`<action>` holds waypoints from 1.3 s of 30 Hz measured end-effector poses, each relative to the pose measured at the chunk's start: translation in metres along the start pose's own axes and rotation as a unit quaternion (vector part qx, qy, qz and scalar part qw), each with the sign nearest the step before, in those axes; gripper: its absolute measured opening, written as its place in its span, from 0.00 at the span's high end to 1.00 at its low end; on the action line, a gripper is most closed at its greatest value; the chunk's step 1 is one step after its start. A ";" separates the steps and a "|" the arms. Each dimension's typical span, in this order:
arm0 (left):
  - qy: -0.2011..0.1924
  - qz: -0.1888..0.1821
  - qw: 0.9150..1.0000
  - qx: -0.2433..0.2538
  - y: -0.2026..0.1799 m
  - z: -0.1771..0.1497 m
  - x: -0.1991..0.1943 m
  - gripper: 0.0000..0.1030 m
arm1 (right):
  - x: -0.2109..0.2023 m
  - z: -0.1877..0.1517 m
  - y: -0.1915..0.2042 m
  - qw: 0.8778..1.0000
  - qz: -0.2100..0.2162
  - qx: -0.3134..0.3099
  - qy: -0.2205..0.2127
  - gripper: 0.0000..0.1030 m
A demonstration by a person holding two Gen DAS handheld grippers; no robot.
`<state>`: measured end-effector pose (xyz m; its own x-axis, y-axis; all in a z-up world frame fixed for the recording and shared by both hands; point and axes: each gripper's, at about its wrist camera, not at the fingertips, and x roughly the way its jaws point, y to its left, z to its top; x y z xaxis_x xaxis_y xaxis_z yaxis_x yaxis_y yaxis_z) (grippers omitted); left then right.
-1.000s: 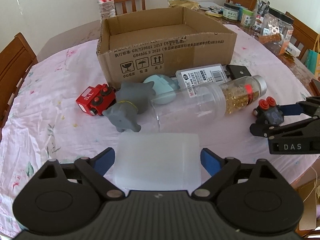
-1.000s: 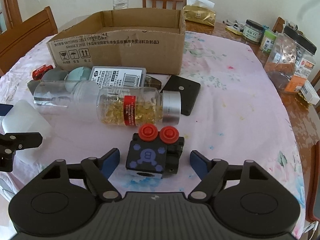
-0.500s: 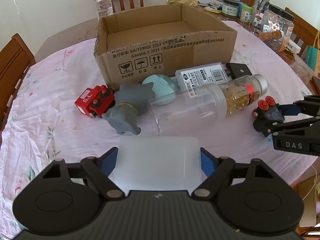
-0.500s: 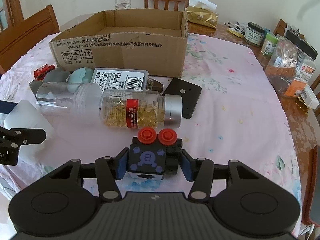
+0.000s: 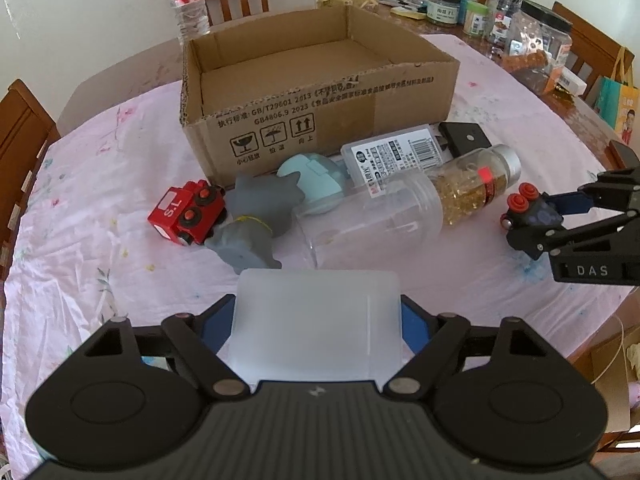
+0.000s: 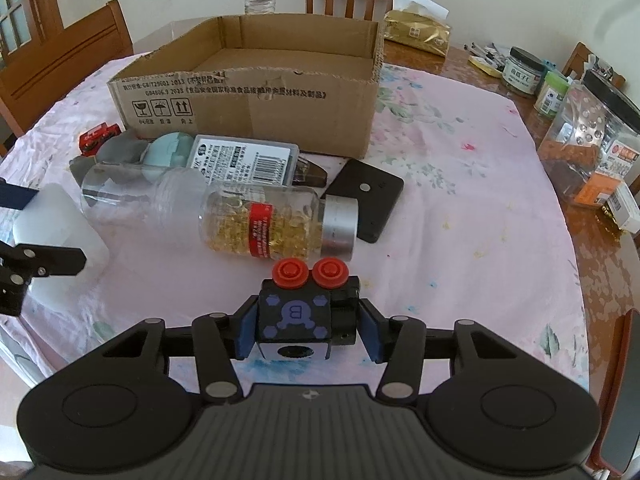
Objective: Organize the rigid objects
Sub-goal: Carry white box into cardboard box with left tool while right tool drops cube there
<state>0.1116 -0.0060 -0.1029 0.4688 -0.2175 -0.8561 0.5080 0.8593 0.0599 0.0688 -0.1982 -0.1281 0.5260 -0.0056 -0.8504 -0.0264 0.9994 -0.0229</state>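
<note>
My right gripper (image 6: 306, 330) pinches a small black toy block (image 6: 306, 320) with two red knobs on top; both blue pads press flat against its sides. The block sits low over the pink flowered tablecloth (image 6: 460, 208), just in front of the pill bottle (image 6: 276, 224), which lies on its side, full of golden capsules, with a silver cap.

My left gripper (image 5: 316, 320) has a frosted white plastic box (image 5: 318, 320) between its blue pads, and both pads sit against the box's sides, so I read it as clamped. Its jaws have just been closing onto that box. The box rests near the table's front edge.

Beyond it lies a clear empty jar (image 5: 372, 216) on its side, its mouth end meeting the pill bottle. To the left are a grey rubber animal (image 5: 252, 224) and a red toy truck (image 5: 186, 214), touching each other. A pale blue round thing (image 5: 316, 184) sits behind them, beside a labelled grey case (image 5: 396, 156) and a black flat square (image 5: 464, 138).

The open cardboard box (image 5: 320, 120) stands upright behind the whole cluster, and I can see nothing inside it. A water bottle (image 5: 188, 4) stands behind it, and jars crowd the bare wooden table at far right.
</note>
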 end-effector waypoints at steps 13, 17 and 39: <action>-0.025 -0.046 0.998 0.035 0.007 0.046 -0.044 0.20 | -0.039 0.024 -0.016 0.999 0.020 -0.033 -0.014 0.46; -0.050 -0.047 0.997 0.042 0.018 0.074 -0.046 0.20 | -0.052 0.046 -0.020 0.998 0.023 -0.042 -0.037 0.46; -0.105 -0.021 0.994 0.039 0.090 0.224 0.063 0.18 | -0.053 0.150 -0.001 0.996 -0.016 -0.025 -0.088 0.46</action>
<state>0.3490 -0.0459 -0.0361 0.5823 -0.3500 -0.7338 0.5802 0.8111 0.0735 0.1682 -0.1935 -0.0041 0.6677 -0.0279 -0.7439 -0.0459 0.9959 -0.0785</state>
